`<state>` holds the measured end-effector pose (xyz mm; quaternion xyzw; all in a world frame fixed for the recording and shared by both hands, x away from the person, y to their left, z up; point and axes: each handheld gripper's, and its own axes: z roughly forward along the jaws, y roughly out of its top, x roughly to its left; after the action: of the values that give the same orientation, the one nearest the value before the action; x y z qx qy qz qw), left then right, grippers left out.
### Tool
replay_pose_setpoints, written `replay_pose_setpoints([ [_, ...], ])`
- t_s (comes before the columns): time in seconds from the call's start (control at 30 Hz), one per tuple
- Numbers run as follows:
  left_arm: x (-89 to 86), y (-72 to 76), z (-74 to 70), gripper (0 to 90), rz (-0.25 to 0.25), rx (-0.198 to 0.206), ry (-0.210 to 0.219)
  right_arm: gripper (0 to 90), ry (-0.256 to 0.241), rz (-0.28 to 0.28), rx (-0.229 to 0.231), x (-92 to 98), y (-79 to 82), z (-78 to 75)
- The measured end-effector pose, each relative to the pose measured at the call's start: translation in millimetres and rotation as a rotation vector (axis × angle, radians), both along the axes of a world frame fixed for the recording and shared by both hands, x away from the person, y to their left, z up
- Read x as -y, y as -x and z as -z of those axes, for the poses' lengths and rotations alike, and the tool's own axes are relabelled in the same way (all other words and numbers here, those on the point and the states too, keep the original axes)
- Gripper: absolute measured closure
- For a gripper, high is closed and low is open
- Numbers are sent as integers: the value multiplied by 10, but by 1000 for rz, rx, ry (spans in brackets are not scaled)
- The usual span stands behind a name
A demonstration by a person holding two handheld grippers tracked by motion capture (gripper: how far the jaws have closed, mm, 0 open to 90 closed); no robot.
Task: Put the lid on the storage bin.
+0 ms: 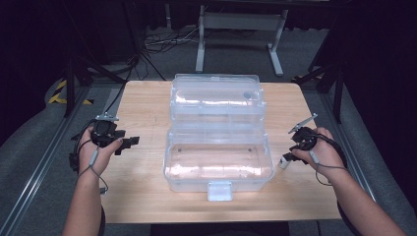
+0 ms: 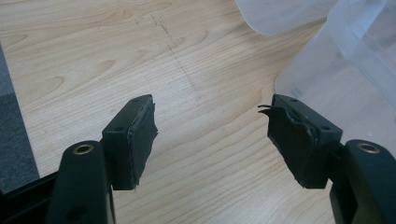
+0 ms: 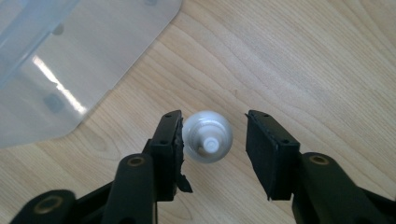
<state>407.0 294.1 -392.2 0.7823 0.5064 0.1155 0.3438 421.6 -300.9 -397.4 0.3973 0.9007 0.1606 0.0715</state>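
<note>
**Bottle between spread jaws, box open**

At frame centre the box stands lid-up, presumably to take the bottle. My right gripper is spread around the bottle, which touches one jaw, right of the box. My left gripper is spread, empty, lower left.

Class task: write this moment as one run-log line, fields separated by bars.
left tongs open, over bare table | right tongs open around small white bottle | clear box lid open

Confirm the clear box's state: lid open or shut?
Open. The clear box has its lid swung back, standing behind the base; the inside looks empty.
</note>
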Motion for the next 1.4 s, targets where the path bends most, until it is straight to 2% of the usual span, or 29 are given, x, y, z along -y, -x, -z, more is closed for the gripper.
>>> replay_pose_setpoints([
  [0.1,1,1,4,330,0,-1,0,598,35,-18,-12,-21,-14,10],
  [0.23,-1,4,6,331,-1,-2,-1,612,48,-32,-32,-44,-24,25],
  [0.47,-7,8,10,330,-2,-3,-1,711,68,-59,-24,-88,-25,0],
  [0.73,-11,9,9,330,-5,-5,-2,713,81,-65,-26,-103,-35,-22],
  [0.97,-4,5,12,329,-1,-5,-2,713,73,-70,-20,-102,-30,-113],
  [1.0,-3,6,11,329,-1,-5,-1,713,74,-77,-16,-101,-27,-169],
  [1.4,1,2,18,329,-1,-8,-2,713,89,-144,-13,-86,-29,-413],
])
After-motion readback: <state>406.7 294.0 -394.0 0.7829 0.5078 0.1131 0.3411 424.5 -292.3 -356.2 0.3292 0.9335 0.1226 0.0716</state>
